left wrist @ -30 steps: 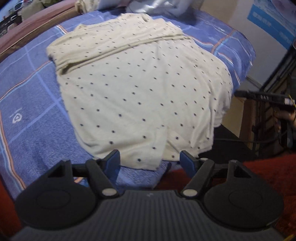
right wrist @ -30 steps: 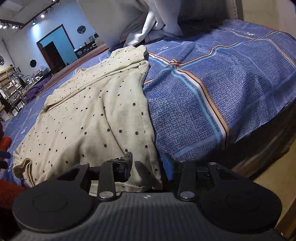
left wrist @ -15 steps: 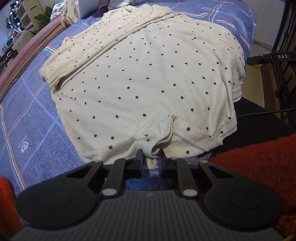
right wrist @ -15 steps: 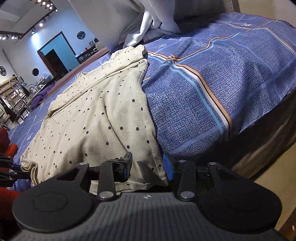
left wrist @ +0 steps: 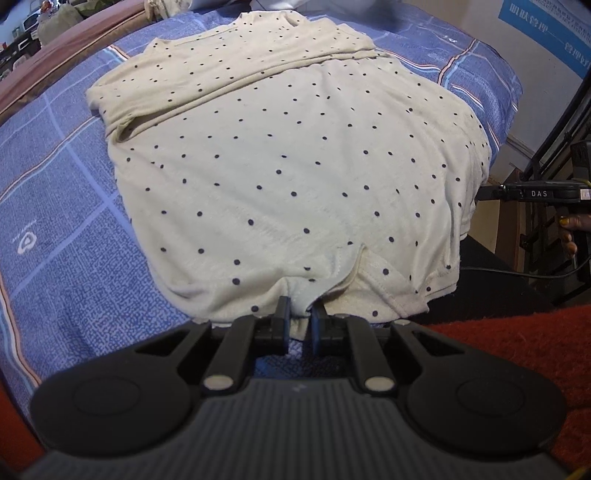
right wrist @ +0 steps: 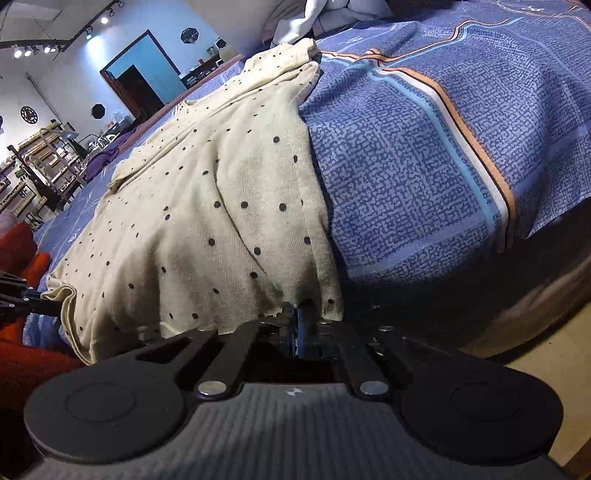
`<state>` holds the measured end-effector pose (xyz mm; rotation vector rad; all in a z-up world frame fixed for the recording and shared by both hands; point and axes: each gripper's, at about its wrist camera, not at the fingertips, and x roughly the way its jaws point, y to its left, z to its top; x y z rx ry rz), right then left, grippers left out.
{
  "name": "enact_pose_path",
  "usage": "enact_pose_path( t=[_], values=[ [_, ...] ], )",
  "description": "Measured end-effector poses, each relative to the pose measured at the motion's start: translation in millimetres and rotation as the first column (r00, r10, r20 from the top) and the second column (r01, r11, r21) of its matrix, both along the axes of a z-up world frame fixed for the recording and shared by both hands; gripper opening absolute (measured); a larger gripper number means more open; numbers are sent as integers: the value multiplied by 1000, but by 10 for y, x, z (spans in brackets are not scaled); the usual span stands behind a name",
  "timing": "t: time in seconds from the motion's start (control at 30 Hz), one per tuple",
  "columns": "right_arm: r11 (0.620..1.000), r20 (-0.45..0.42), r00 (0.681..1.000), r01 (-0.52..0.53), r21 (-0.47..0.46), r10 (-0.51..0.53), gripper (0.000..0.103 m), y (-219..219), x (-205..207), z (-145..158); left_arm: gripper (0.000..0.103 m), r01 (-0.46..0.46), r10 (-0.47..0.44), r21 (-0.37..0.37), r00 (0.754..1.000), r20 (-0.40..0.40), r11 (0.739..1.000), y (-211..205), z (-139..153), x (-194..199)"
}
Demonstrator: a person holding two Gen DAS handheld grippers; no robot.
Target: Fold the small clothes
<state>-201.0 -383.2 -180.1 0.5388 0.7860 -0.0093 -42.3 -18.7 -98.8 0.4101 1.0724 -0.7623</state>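
A cream shirt with dark dots (left wrist: 295,177) lies spread on the bed, its hem toward me and its upper part folded over at the far end. My left gripper (left wrist: 300,313) is shut on the near hem, which bunches up between its pads. In the right wrist view the same shirt (right wrist: 221,206) drapes over the bed's edge. There my right gripper (right wrist: 301,314) is closing tight on the hem's right corner, with cloth pinched between the blue pads. The right gripper (left wrist: 532,192) also shows side-on beside the shirt's right edge in the left wrist view.
The bed carries a blue patterned sheet (right wrist: 424,147) with orange and white stripes. Red cloth (left wrist: 517,339) lies at the near right. White bedding (right wrist: 332,14) is piled at the far end. A hand (left wrist: 569,230) and dark stand bars (left wrist: 554,122) are at the right.
The left gripper shut on the near hem first, and then the right gripper shut on the hem corner. Both came closer to the bed, and the cloth now bunches at each grip.
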Motion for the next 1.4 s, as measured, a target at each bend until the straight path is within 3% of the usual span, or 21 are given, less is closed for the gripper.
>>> enact_pose_path(
  t=[0.17,0.2,0.23,0.27,0.3,0.37,0.6,0.67,0.7,0.77,0.83,1.0,1.17,1.3,1.37,1.4],
  values=[
    [999,40,999,33,10,-33,6,-47,-204,143,10,1,-1,-2,1000,-8,1000,2,-16,31],
    [998,43,998,55,11,-55,33,-85,-241,145,10,3,-3,0,1000,-6,1000,-8,-22,27],
    [997,29,996,80,-2,-80,82,-125,-244,134,10,5,-5,1,1000,-4,1000,-16,-27,22],
    [994,23,994,108,-21,-108,101,-157,-242,126,11,4,-4,0,1000,-4,1000,-18,-29,22],
    [992,45,991,127,-27,-126,103,-198,-265,118,11,2,-2,-1,1000,-5,1000,-23,-33,19],
    [994,85,990,111,10,-111,99,-299,-217,92,11,-3,3,-3,1000,-8,1000,-21,-32,22],
    [1000,93,996,-13,13,11,99,-389,32,-16,11,-9,9,1,1000,-13,1000,-26,-40,31],
    [997,91,996,-27,71,21,71,-426,-24,-35,11,-9,9,0,1000,-16,1000,-24,-43,37],
    [994,89,995,-41,104,32,41,-427,-58,-49,11,-10,10,-1,1000,-18,1000,-21,-46,42],
    [994,67,996,-61,94,55,36,-350,-130,-55,11,-8,8,-2,1000,-22,1000,-19,-53,52],
    [991,57,996,-71,110,65,2,-296,-205,-65,11,-6,6,-5,1000,-26,1000,-15,-55,62],
    [982,84,996,13,186,-29,1,-326,-378,61,11,-33,31,-40,998,-50,999,63,29,117],
    [964,116,993,-16,265,-15,1,-389,-382,362,11,-79,77,-87,997,-19,993,232,287,283],
    [930,211,976,-26,367,-56,1,-453,-288,663,11,-106,110,-104,994,29,989,331,501,525],
    [935,206,978,-33,353,-43,1,-478,-137,787,11,-113,117,-101,992,36,988,352,543,635],
    [961,176,984,-34,274,-16,3,-448,-76,833,11,-111,116,-104,992,39,988,353,554,651]
  ],
)
